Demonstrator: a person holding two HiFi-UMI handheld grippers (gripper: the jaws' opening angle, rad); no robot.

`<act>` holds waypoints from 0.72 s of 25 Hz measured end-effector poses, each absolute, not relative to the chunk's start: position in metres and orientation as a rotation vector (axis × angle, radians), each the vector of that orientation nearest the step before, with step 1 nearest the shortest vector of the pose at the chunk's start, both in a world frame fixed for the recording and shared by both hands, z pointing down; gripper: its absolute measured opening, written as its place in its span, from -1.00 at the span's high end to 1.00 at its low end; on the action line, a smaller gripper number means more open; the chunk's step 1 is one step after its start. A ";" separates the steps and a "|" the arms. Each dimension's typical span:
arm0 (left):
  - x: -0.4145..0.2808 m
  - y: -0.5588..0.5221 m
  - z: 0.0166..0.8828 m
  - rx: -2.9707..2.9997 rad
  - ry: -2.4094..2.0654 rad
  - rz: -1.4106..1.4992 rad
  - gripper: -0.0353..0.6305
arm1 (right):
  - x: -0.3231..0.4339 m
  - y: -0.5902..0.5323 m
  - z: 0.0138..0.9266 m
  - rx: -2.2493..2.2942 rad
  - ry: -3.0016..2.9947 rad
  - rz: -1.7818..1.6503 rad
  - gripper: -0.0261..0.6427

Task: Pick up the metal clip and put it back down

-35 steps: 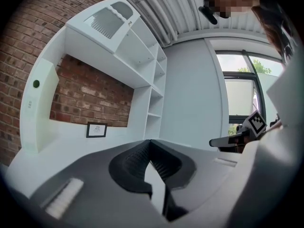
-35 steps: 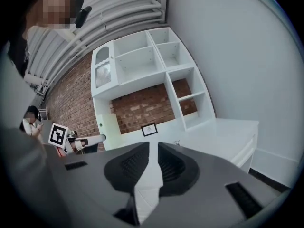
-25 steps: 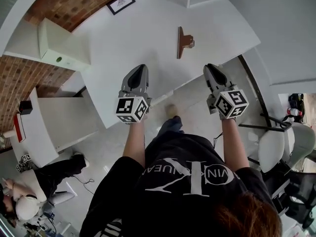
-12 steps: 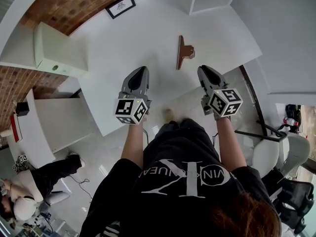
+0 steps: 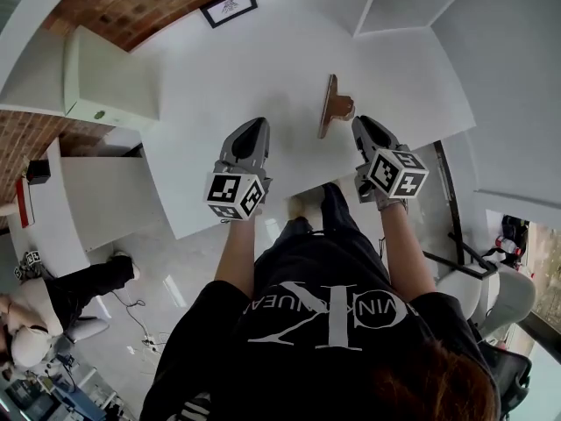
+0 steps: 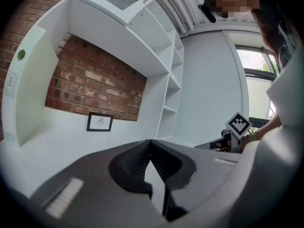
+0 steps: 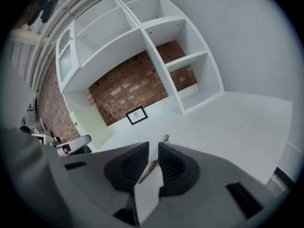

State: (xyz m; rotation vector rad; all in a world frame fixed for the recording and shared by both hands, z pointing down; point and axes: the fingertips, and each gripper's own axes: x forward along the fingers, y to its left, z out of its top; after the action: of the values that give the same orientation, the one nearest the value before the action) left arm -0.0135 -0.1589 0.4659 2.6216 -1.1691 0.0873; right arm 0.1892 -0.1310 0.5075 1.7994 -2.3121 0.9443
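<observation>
A copper-brown metal clip (image 5: pixel 331 105) lies on the white table (image 5: pixel 245 68), its handle end pointing right. My right gripper (image 5: pixel 360 124) hovers just right of the clip's near end, without touching it. Its jaws stand a narrow gap apart with nothing held; through that gap the right gripper view shows the clip (image 7: pixel 148 169) ahead. My left gripper (image 5: pixel 252 129) hangs over the table's front part, well left of the clip. In the left gripper view its jaws (image 6: pixel 150 142) meet at the tips and hold nothing.
A small framed picture (image 5: pixel 230 5) leans at the back against the brick wall. White shelving (image 5: pixel 412 3) stands at the back right, a white cabinet (image 5: pixel 105 82) at the left. The table's front edge (image 5: pixel 289 191) runs just below both grippers. A chair (image 5: pixel 504 292) stands at the right.
The right gripper has moved forward and left, closing in on the clip's near end. The left gripper has stayed about where it was. The clip has not moved on the table.
</observation>
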 end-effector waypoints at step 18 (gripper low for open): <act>0.004 -0.189 0.492 2.508 -1.278 0.123 0.86 | 0.192 -0.175 0.565 1.650 -2.236 1.507 0.69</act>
State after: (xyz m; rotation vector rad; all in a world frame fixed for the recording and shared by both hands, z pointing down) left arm 0.0038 -0.1889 0.4918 2.5083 -1.2777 0.1228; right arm 0.1918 -0.1751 0.5647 1.6502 -2.2359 1.5070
